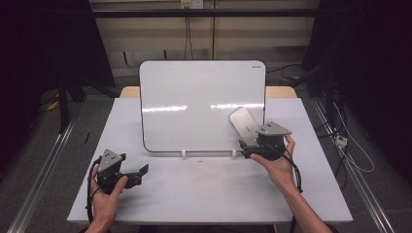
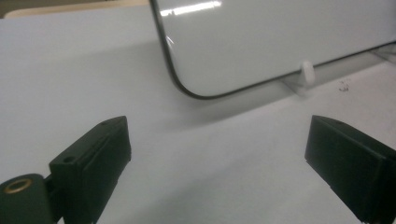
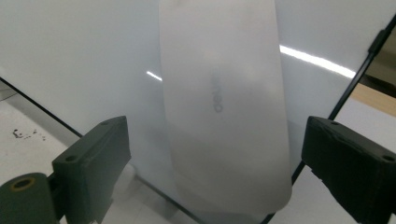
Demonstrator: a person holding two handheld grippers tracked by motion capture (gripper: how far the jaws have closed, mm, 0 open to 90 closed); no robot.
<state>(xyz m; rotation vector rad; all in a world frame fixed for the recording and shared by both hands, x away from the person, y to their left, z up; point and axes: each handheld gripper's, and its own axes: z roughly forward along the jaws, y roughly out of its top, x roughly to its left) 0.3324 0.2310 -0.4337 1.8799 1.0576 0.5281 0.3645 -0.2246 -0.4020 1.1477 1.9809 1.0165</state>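
A white whiteboard (image 1: 194, 97) stands tilted back on the white table (image 1: 204, 189), held at its bottom edge by small white clips (image 1: 184, 153). A pale grey oblong eraser (image 1: 243, 124) sticks to the board's lower right. My right gripper (image 1: 248, 148) is just below it, open. In the right gripper view the eraser (image 3: 224, 102) lies between the jaws of the right gripper (image 3: 215, 172), with a gap on each side. My left gripper (image 1: 138, 174) rests low at the table's front left, open and holding nothing; ahead of the left gripper (image 2: 217, 158) is the board's lower left corner (image 2: 187, 88).
The table has bare surface in front of the board (image 1: 209, 179). A wooden edge (image 1: 282, 91) shows behind the board. Cables (image 1: 350, 155) run along the floor at the right, and a metal rail (image 1: 43, 165) lies on the floor at the left.
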